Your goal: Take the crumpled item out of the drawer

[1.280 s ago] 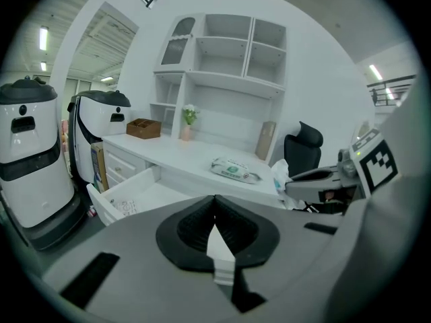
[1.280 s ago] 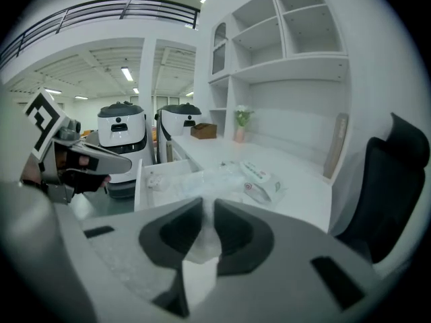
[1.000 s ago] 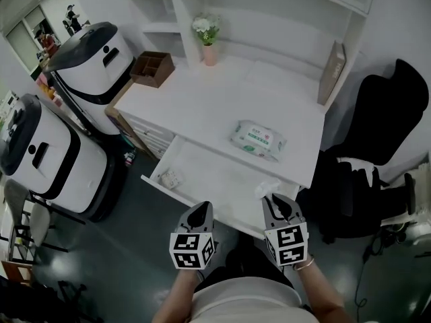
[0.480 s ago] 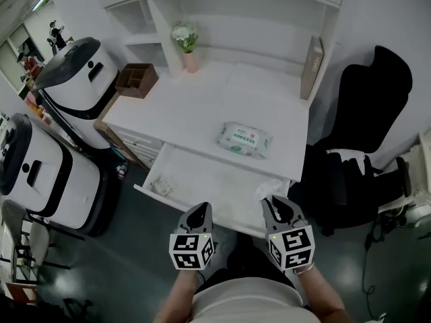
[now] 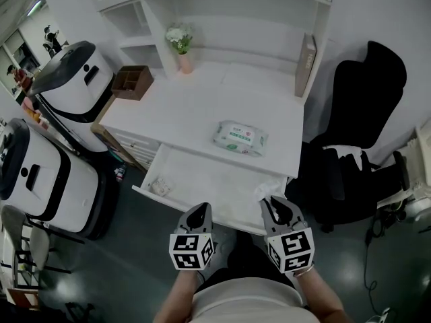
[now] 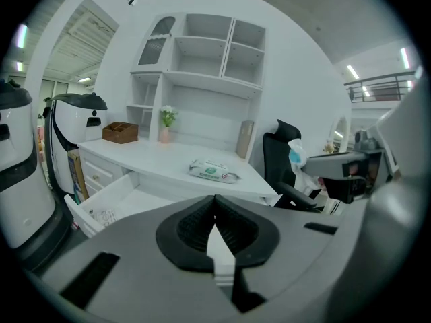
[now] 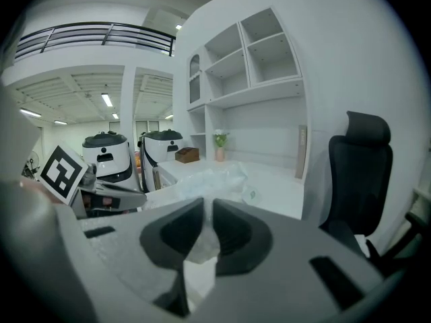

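The crumpled item (image 5: 267,190) is a wad of clear plastic at the right end of the open white drawer (image 5: 202,210). My right gripper (image 5: 276,204) points at it from the front. In the right gripper view the wad (image 7: 210,178) fills the narrow gap of the right gripper (image 7: 207,214), whose jaws are closing and whose pads touch it on both sides. My left gripper (image 5: 200,212) hangs in front of the drawer's middle, apart from everything. In its own view the left gripper (image 6: 215,210) is shut with nothing in it.
A pack of wet wipes (image 5: 240,137) lies on the desk above the drawer. A small patterned object (image 5: 160,186) sits at the drawer's left end. Two large white machines (image 5: 40,173) stand left, a black chair (image 5: 363,113) right. A wooden box (image 5: 133,81) and vase (image 5: 182,49) stand at the desk's back.
The head view has shifted, so the desk and drawer sit a little further left in the picture. Both grippers keep their places at the drawer front, the wad still at the right jaws.
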Demonstrator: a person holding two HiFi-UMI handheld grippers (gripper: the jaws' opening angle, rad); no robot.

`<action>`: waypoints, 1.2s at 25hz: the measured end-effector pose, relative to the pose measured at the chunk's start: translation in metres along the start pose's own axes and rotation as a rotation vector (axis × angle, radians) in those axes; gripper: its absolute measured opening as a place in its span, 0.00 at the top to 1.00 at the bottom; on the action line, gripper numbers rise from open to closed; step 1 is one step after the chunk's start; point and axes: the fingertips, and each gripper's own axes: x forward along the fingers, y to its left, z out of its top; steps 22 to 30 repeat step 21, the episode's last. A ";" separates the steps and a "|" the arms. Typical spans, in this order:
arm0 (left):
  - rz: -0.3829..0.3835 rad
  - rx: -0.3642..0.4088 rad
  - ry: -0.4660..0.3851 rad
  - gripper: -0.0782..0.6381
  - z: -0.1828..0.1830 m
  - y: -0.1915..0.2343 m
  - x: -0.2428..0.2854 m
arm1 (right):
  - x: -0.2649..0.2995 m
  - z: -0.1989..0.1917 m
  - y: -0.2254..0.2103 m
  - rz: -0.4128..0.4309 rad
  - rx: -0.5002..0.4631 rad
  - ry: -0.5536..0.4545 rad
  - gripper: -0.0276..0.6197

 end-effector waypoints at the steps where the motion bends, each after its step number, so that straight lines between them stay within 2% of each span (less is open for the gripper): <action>1: -0.001 0.001 0.000 0.90 0.000 -0.001 0.000 | -0.001 0.001 -0.001 -0.003 0.002 -0.004 0.88; 30: 0.009 -0.002 -0.008 0.90 0.003 0.005 0.003 | 0.001 0.010 0.001 -0.004 -0.026 -0.029 0.88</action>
